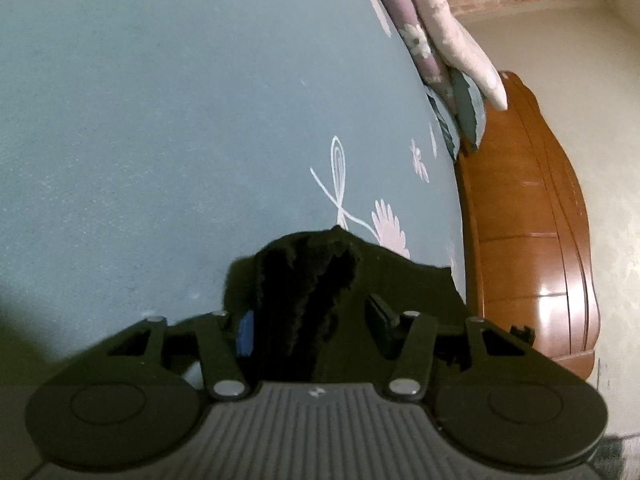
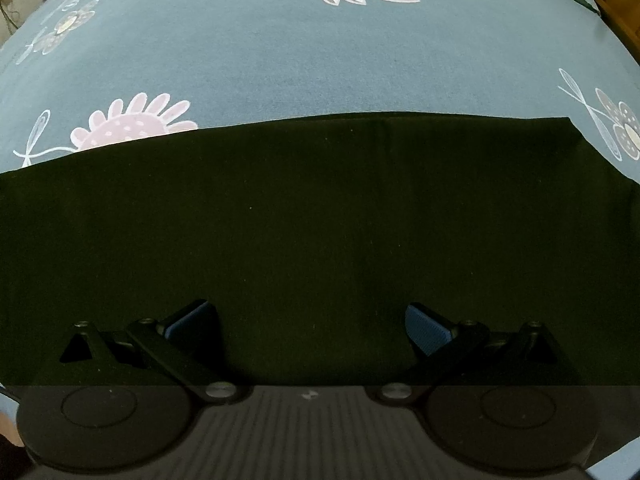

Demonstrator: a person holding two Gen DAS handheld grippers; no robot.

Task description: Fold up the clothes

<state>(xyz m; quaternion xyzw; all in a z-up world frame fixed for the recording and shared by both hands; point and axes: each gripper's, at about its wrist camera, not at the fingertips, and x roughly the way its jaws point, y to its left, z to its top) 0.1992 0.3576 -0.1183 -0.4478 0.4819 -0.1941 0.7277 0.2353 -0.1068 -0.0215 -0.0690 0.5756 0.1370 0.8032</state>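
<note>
A dark garment (image 2: pixel 320 240) lies spread flat on a bed covered by a blue-grey sheet (image 2: pixel 304 64) printed with pale flowers and leaves, its far edge running straight across the sheet and partly covering a pink flower (image 2: pixel 132 124) at the left. The right tool (image 2: pixel 308 328) hangs close above the cloth, pointing steeply down, its blue-padded fingers (image 2: pixel 426 330) spread wide with nothing between them but flat fabric below. In the left wrist view, the left tool (image 1: pixel 314 330) sits low over the same sheet (image 1: pixel 180 120), a bunched, fuzzy fold of the dark garment (image 1: pixel 304 292) rising between its fingers; the jaws stand about half open around the fold, and whether the pads actually press on it cannot be told, since the cloth hides most of the gap and only a blue pad (image 1: pixel 245 332) shows at the left. Beyond the bunched cloth, a white ribbon motif (image 1: pixel 340 196) and a pink bloom mark the sheet. At the far right, a polished wooden bed board (image 1: pixel 528 220) edges the mattress, with floral pillows (image 1: pixel 440 20) stacked near it against a pale wall (image 1: pixel 592 80).
</note>
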